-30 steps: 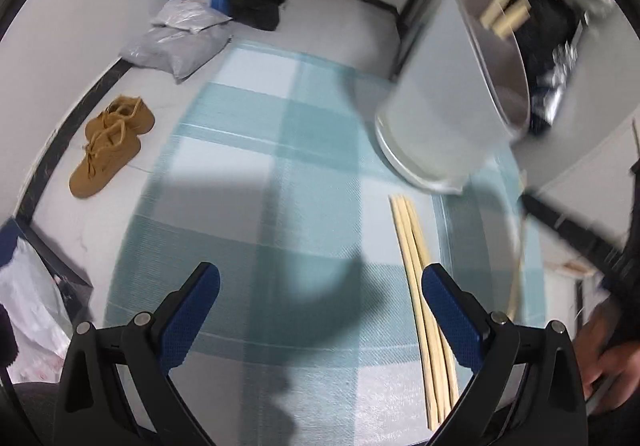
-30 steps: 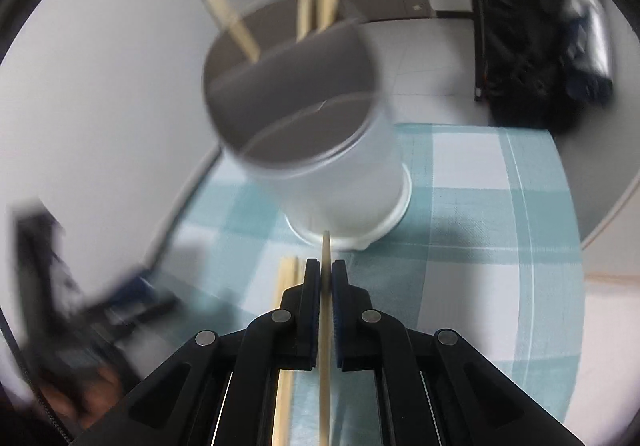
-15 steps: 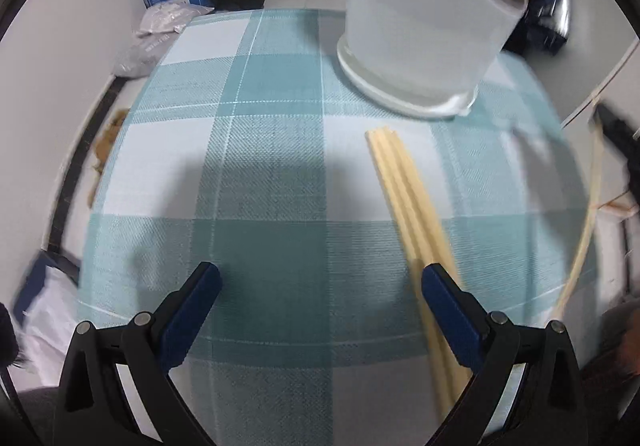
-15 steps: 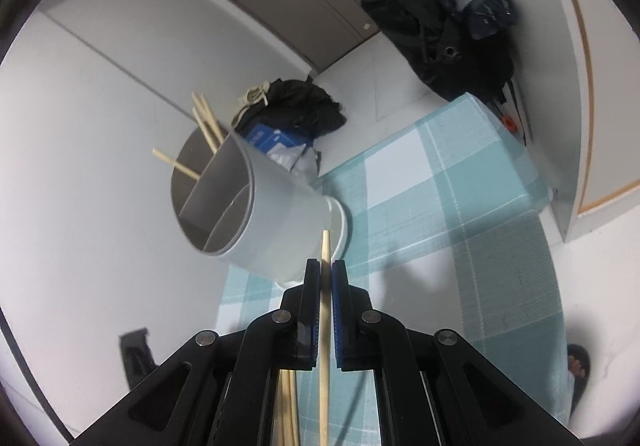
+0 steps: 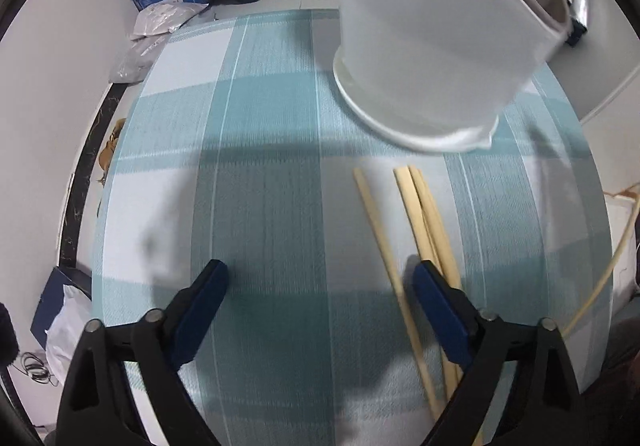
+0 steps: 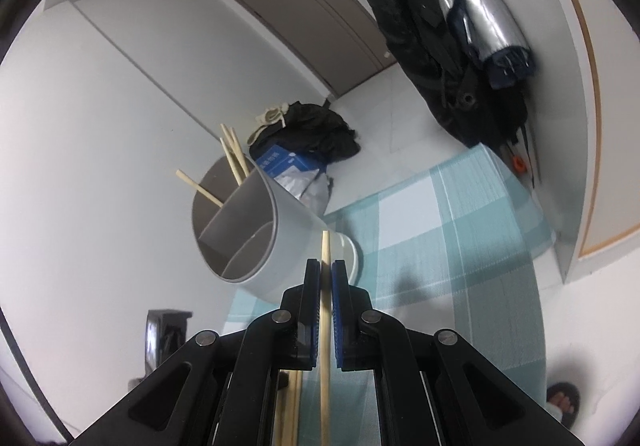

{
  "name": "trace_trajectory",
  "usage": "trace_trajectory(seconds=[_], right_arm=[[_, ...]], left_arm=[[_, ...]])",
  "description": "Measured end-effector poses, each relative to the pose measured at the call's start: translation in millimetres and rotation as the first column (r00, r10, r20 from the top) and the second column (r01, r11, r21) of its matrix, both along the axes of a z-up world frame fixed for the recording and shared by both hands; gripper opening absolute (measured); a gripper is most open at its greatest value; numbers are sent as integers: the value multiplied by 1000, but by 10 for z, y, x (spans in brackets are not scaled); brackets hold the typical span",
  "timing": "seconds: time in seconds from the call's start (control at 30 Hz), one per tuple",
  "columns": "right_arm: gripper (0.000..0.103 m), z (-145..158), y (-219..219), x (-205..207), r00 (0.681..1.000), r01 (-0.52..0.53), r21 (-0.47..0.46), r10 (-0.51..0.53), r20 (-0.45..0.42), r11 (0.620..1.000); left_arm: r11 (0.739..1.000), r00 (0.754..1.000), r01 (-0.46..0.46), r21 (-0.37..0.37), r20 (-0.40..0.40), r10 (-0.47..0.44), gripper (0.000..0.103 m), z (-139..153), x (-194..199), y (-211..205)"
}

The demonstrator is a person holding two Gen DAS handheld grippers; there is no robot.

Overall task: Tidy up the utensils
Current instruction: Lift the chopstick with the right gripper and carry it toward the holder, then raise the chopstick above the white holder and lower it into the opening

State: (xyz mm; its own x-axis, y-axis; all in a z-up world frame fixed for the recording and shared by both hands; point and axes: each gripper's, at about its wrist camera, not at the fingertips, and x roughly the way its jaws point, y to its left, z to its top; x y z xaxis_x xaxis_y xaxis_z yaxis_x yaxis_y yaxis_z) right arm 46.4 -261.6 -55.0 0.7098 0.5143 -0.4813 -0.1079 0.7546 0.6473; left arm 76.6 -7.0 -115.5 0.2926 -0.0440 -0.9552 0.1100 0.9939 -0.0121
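While three chopsticks already stand in the divided holder, the right gripper clenches a fourth chopstick near it; three more lie on the checked desk, where the left gripper, jaws apart and just closing, grasps nothing.
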Motion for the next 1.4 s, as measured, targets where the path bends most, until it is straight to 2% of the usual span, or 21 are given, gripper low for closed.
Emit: trace_trajectory(seconds=[0.07,0.1,0.13,0.17,0.23,0.27,0.33,0.4,0.47,0.6,0.77,0.83,0.97,1.1,1.2,1.4], right_arm=[[5,22,-1,1,1000,-4,-5,4,11,1000],[5,28,5,4,1000,-6,-6,6,14,1000],[5,33,7,6,1000,-7,-9,7,16,1000],[5,36,6,4,1000,-6,-10,6,18,1000],[5,34,0,0,1000,-4,-11,4,20,1000],[5,31,-1,2,1000,-2,-13,3,19,1000],[5,28,-4,6,1000,-2,-13,3,17,1000],[5,30,-6,1,1000,-3,-14,3,19,1000],[5,42,-1,-11,1000,-2,-22,2,25,1000],[5,75,10,-42,999,-1,-39,2,40,999],[5,151,110,-142,998,-28,-63,32,58,998],[5,198,204,-203,996,-37,-101,45,73,994],[5,262,390,-338,992,-55,-161,72,100,985],[5,353,554,-472,985,-63,-236,98,140,970],[5,423,625,-558,982,-51,-255,96,164,966],[5,549,725,-715,976,-11,-293,74,206,956]], left_arm=[[1000,1000,-25,4,8,25,70,26,51,2],[999,999,-34,-1,9,34,55,43,77,-6],[999,999,-36,-2,9,36,46,49,110,-34],[999,999,-37,1,8,37,43,50,126,-57],[999,999,-39,-8,10,40,29,47,142,-126],[999,999,-40,-9,13,40,26,45,163,-121],[999,999,-45,-22,15,46,10,38,197,-116],[997,997,-67,-40,19,68,2,43,200,-105],[991,994,-107,-78,19,108,1,33,229,-28],[988,991,-119,-101,42,124,1,102,217,10],[979,977,-139,-150,142,161,1,375,51,114],[976,970,-143,-164,174,172,1,469,-20,119],[967,951,-114,-227,257,173,0,714,-198,150],[967,928,-55,-250,345,142,0,942,-356,148],[969,904,-4,-248,413,109,0,1090,-499,125],[970,877,55,-238,476,67,0,1245,-740,101]])
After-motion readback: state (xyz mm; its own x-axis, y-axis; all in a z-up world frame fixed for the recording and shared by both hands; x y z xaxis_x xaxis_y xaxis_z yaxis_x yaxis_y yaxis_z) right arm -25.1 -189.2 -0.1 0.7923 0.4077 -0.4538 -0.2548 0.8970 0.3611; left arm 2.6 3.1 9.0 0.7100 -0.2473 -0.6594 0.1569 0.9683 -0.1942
